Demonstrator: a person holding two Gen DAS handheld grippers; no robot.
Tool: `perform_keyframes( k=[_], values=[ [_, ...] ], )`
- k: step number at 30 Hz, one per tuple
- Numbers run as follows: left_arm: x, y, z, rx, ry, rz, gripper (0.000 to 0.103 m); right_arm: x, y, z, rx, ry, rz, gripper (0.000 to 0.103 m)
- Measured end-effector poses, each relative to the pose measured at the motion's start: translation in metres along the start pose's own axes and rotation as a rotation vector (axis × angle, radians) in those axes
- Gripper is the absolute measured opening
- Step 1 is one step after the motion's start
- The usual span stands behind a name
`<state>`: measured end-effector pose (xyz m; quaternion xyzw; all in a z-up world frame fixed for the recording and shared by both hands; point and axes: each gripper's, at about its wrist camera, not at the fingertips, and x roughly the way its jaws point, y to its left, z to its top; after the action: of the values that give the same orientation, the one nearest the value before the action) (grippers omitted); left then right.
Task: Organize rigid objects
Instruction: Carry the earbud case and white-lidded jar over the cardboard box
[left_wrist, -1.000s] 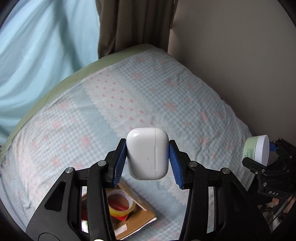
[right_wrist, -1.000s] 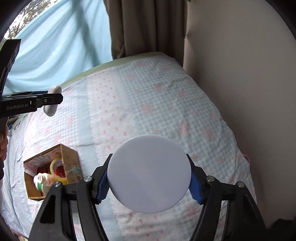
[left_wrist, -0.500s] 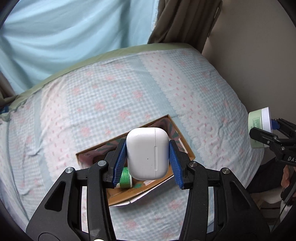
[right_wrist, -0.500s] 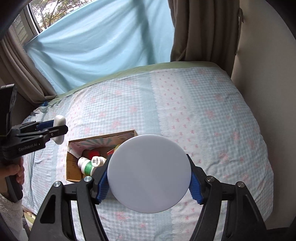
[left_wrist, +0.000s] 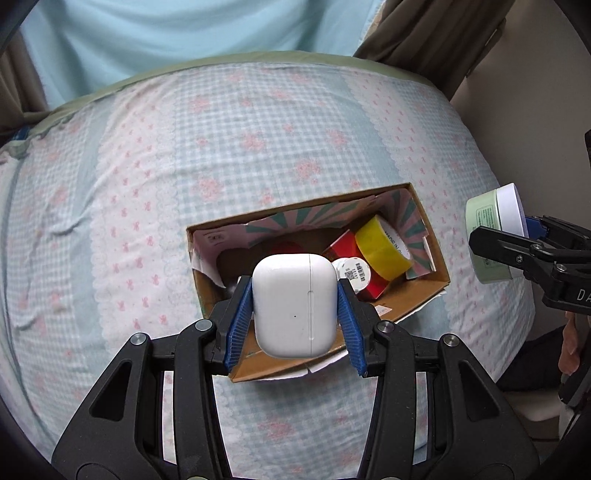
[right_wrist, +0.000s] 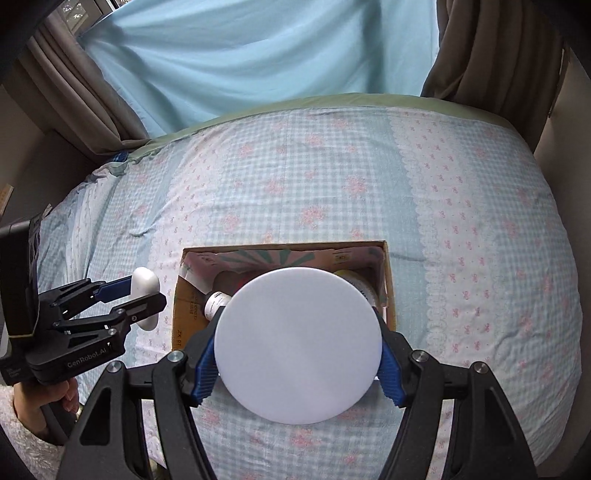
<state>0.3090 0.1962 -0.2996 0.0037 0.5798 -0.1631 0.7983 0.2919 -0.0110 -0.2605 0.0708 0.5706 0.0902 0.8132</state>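
The left gripper (left_wrist: 294, 312) was closed on a white earbud case (left_wrist: 294, 304), its blue pads (left_wrist: 240, 321) pressed against the case's two narrow sides, so the jaws stood only as far apart as the case is wide. The case was upright between the fingers, long axis running away from the camera, its lid seam a vertical line right of centre with a small dot on the face turned to the camera. Directly beyond and below it lay an open cardboard box (left_wrist: 428, 291) on the bed (left_wrist: 184, 147), long side running left to right and slightly skewed; inside were a yellow tape roll (left_wrist: 382, 254), a red item (left_wrist: 345, 245) and a white bottle cap with a barcode (left_wrist: 352, 272), all to the right of the case. The right gripper (right_wrist: 298, 352) was clamped on a jar (right_wrist: 298, 343), whose round white lid faced the camera and filled the gap between the blue pads (right_wrist: 205, 369). In the left wrist view the jar (left_wrist: 493, 234) appeared side-on at the far right, pale green body with white lid, axis roughly horizontal, held off the box's right end. Behind the jar in the right view sat the same box (right_wrist: 184, 314), a bottle (right_wrist: 216, 304) lying at its left, and further left the other gripper (right_wrist: 146, 301) with the case (right_wrist: 146, 286). Light blue curtain (right_wrist: 258, 55) hung beyond the bed.
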Motion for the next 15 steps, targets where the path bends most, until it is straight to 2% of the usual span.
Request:
perform_keyframes(
  k=[8,15],
  values=[
    [0.06,0.024,0.009,-0.057,0.06,-0.025,0.041,0.076,0.011,0.034,-0.037,0.118,0.026,0.066],
    [0.111,0.032,0.014,-0.045,0.108,-0.006,0.041,0.143,0.02,0.049,-0.086,0.238,0.056,0.066]
  ],
)
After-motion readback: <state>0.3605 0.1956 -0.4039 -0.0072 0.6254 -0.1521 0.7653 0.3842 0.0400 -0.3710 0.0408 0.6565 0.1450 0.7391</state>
